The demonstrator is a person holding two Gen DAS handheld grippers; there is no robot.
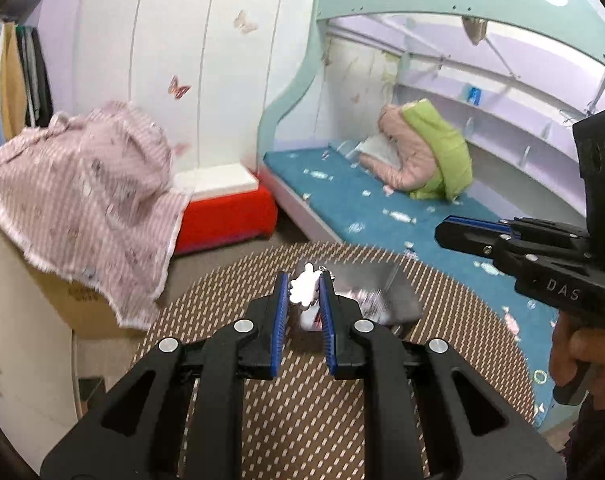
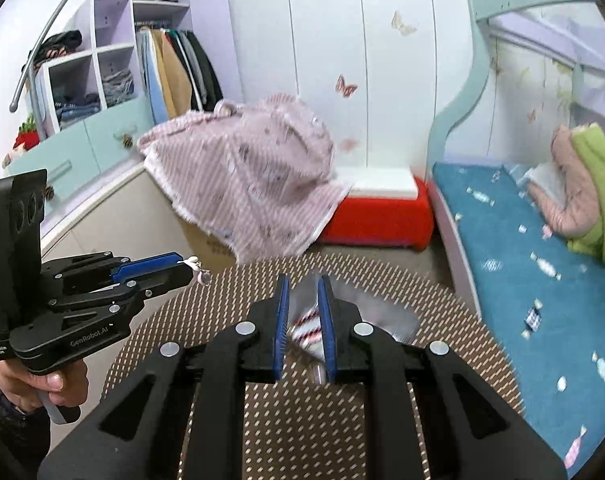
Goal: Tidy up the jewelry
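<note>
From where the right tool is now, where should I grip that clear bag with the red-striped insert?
Judging by its pose, take the clear bag by its near end, coming straight forward and level. That end already stands between the right tool's pads, seemingly pinched. The left tool holds the white charm, so it is occupied.

Round table (image 2: 442, 320): bare surface front and sides. Grey box (image 1: 398, 300) mid-table blocks centre. Draped cloth (image 1: 82, 184) crowds left edge.
</note>
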